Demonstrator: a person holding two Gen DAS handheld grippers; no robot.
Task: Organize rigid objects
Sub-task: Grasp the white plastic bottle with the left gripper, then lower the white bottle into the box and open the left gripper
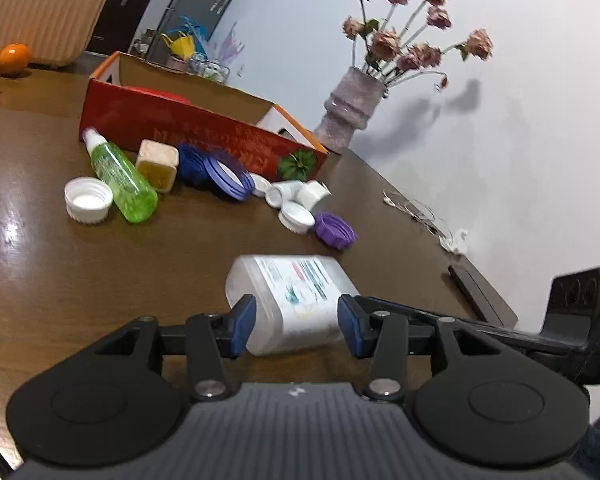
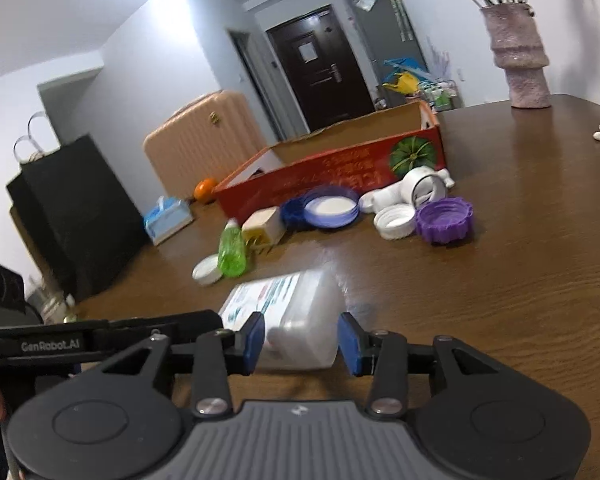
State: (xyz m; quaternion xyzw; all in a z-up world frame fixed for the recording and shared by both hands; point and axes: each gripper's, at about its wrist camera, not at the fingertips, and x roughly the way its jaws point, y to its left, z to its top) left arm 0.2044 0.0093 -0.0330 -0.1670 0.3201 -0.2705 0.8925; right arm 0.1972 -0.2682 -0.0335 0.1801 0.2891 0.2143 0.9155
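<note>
Translucent jug (image 1: 290, 300) lay sideways on the worktop (image 1: 100, 280), near the red box (image 1: 188, 128).
Left tongs (image 1: 296, 326) and right tongs (image 2: 300, 342) both gaped wide around it; its slick, rounded sides might squirt free under an uneven squeeze.

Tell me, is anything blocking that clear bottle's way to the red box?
Yes. A clutter of loose things lies between the clear bottle and the red box: a green spray bottle, blue lids, white caps and a purple cap.

Left claw (image 1: 297, 326) low, level, jaws spread wide. Right claw (image 2: 302, 342) alongside, likewise spread.
</note>
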